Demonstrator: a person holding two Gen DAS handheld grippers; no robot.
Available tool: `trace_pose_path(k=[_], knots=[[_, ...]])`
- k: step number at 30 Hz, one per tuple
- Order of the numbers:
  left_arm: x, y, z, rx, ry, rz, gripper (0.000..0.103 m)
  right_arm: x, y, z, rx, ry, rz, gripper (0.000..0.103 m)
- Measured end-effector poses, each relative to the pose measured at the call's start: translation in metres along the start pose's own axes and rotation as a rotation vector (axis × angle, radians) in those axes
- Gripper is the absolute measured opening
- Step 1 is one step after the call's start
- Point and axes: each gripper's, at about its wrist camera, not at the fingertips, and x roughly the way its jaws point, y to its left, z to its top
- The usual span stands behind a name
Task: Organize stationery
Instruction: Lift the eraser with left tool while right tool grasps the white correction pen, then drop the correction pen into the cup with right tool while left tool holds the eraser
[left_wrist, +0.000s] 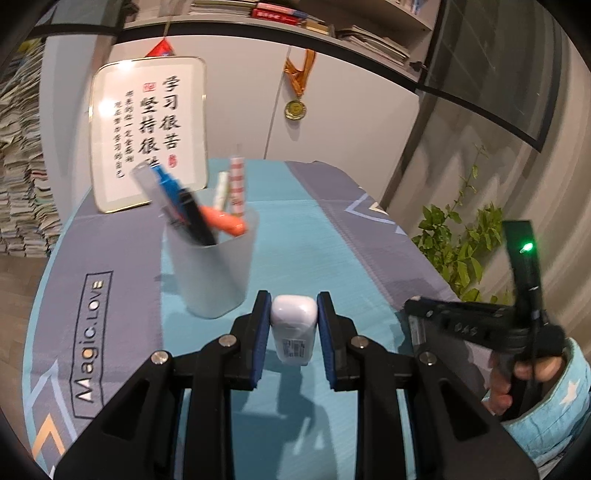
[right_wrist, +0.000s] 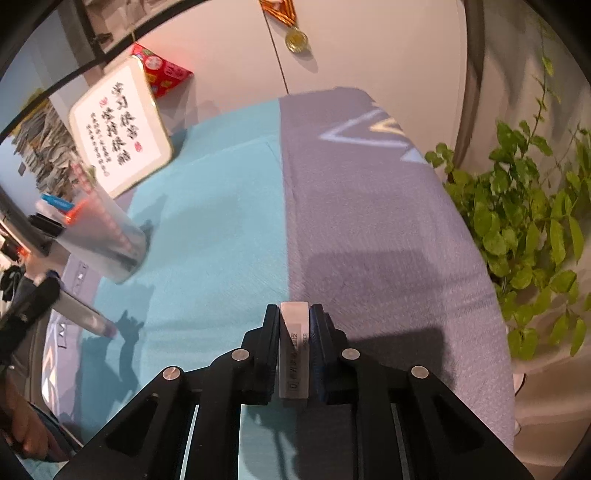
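Left claw (left_wrist: 293, 325) clamping white case (left_wrist: 294, 332), right claw (right_wrist: 294, 332) clamping eraser (right_wrist: 293, 350), near tablecloth's edge (right_wrist: 472, 258).

Framed calligraphy (left_wrist: 147, 133), gold medal (left_wrist: 295, 109) and leafy plant (right_wrist: 524, 221) surround the table

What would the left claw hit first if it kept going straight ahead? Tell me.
Probably the pen cup. The left claw, shut on a white bottle, points down the table, and the cup stands just ahead, slightly left of its line. Depth is unclear; it might slip past on the right.
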Motion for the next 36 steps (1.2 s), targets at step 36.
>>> trace_pose_path(k=[36], knots=[[-0.026, 0.059, -0.007, -0.067, -0.041, -0.020, 0.023, -0.031, 0.180, 0.066, -0.342, -0.315, 0.131, 0.017]])
